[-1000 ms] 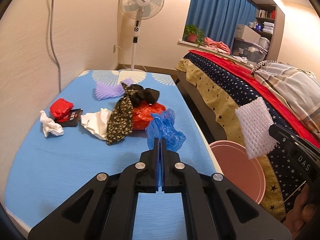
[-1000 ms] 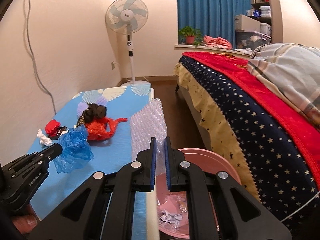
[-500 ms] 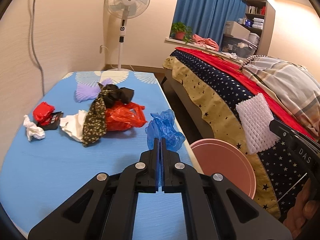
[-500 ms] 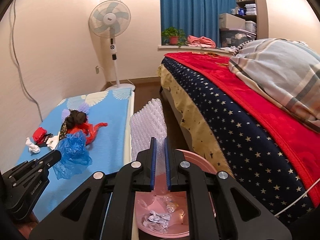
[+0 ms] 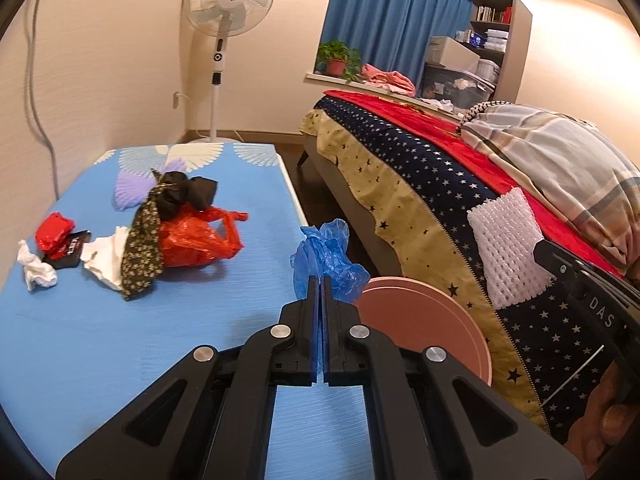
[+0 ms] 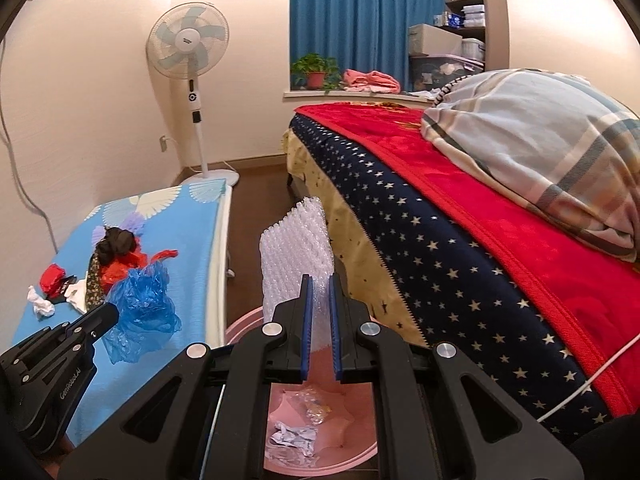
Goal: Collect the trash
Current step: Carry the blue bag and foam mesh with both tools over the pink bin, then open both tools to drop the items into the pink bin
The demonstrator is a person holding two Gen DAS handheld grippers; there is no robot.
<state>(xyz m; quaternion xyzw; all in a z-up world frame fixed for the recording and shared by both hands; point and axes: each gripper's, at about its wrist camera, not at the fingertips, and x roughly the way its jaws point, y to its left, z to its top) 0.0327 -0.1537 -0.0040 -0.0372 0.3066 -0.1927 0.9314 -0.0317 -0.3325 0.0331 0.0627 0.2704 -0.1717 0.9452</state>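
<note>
Both grippers have swung from the blue table (image 5: pixel 120 340) toward the pink bin (image 6: pixel 360 452), left gripper (image 5: pixel 319 292) pinching the blue plastic bag (image 5: pixel 324 256), right gripper (image 6: pixel 320 296) pinching the white bubble wrap (image 6: pixel 296 248), so the drop looks close

Left tongs (image 5: pixel 321 280): matt black plastic, bright metal rivets, pinching thin, crinkled, glossy blue plastic bag (image 5: pixel 326 256). Right tongs (image 6: pixel 320 280): same black plastic, blue rubbery pads, gripping white bubble wrap (image 6: pixel 296 248), translucent and knobbly. Bin (image 6: pixel 240 324): smooth pink plastic, slight sheen, holding crumpled paper and clear film. Bench (image 5: pixel 100 340): blue cover looking finely ribbed, matt. Red bag (image 5: pixel 192 236): shiny, wrinkled film. White wads (image 5: pixel 36 272): looking like crumpled tissue. Bed cover (image 6: pixel 460 264): soft matt cloth.
</note>
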